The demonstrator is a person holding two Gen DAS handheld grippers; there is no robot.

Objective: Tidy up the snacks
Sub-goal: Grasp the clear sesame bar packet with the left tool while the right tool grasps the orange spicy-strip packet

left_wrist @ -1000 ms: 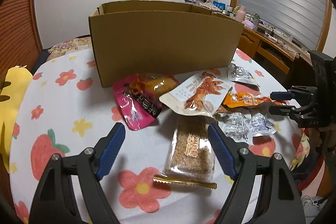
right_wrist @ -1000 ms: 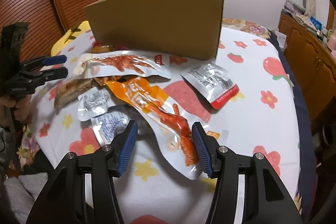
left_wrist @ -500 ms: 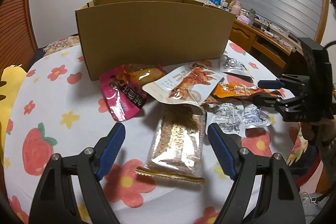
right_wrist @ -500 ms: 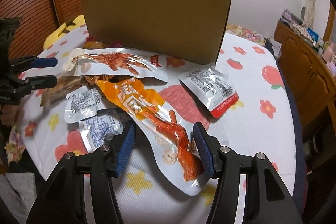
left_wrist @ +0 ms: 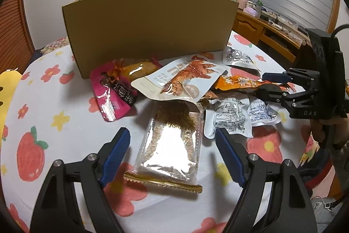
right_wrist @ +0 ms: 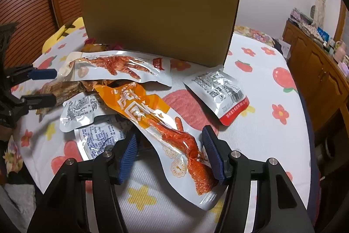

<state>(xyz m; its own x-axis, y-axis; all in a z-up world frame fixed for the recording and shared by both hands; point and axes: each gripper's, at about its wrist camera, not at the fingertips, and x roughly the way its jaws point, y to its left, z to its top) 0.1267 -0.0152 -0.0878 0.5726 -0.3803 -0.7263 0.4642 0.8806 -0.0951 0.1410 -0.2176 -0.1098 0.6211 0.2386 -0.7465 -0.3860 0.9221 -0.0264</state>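
Left tool [left_wrist: 172, 152] spread wide, its blue pads either side of a clear pack of grain bars [left_wrist: 172, 143], not touching it. The pack lies flat on the desk [left_wrist: 72, 141], gold crimped edge nearest the camera; its far end is tucked under a white pouch with a chicken-claw print [left_wrist: 181, 80].

Left of that white pouch: a pink pouch [left_wrist: 113, 97] with a small orange-brown packet [left_wrist: 137, 69] lying partly over its far end, both just in front of the cardboard box [left_wrist: 150, 25]. The box stands upright on the flowered cloth, open top; contents not visible.

Right tool [right_wrist: 171, 154] also spread, pads flanking the lower end of an orange-and-white claw pouch [right_wrist: 157, 121]. Pads sit close to the pouch edges; contact cannot be told. The pouch runs diagonally across the pile, its upper end under the white claw pouch [right_wrist: 117, 67].

Two silver sachets with printed text lie overlapped left of the orange pouch: one higher [right_wrist: 80, 110], one lower [right_wrist: 100, 139] and touching the right tool's left pad region. A third silver sachet with a red bottom edge [right_wrist: 218, 93] lies apart, near the box's right corner.

In the left view the right tool [left_wrist: 272, 86] appears at the right edge, over the orange pouch [left_wrist: 240, 84]. In the right view the left tool [right_wrist: 41, 86] shows at the left edge, spread.
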